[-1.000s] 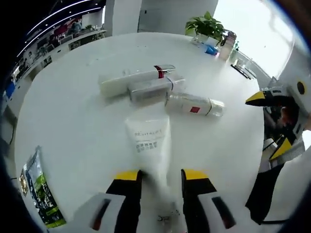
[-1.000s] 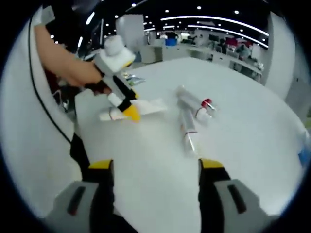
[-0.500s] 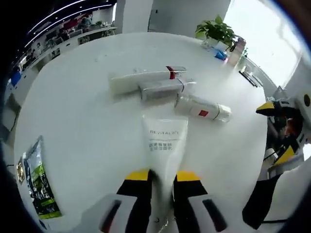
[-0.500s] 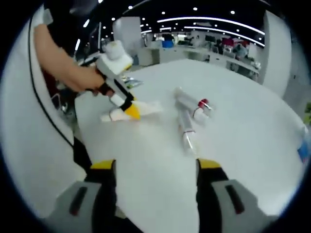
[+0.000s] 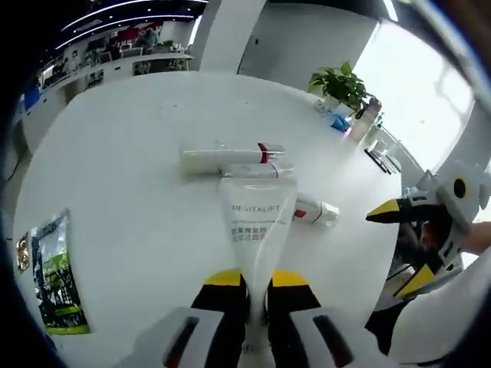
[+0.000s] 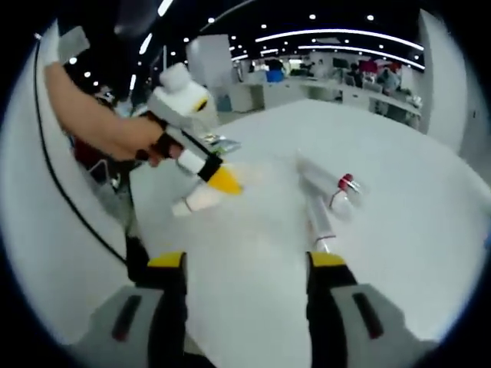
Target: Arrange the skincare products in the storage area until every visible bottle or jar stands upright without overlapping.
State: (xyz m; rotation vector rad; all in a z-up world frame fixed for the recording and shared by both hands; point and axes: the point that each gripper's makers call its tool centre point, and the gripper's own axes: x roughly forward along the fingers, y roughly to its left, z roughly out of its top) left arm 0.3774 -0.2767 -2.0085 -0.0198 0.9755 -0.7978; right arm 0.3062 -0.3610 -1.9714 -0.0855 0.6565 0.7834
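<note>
On the white table (image 5: 115, 176) — left gripper (image 5: 247, 280) clamped on the tube (image 5: 255, 222); right gripper (image 6: 244, 262) empty, jaws spread.

In the left gripper view the tube sits pinched at its narrow near end, flat printed face up, long axis running straight away from the jaws and its wide end reaching toward the bottles (image 5: 253, 157). The grip at one end looks chosen so the tube can be swung upright onto the other. Whether it is lifted clear of the table cannot be told. Three bottles lie on their sides just beyond, close together — long axes roughly across the view, red bands toward the right. The right gripper hangs apart above the near edge.
</note>
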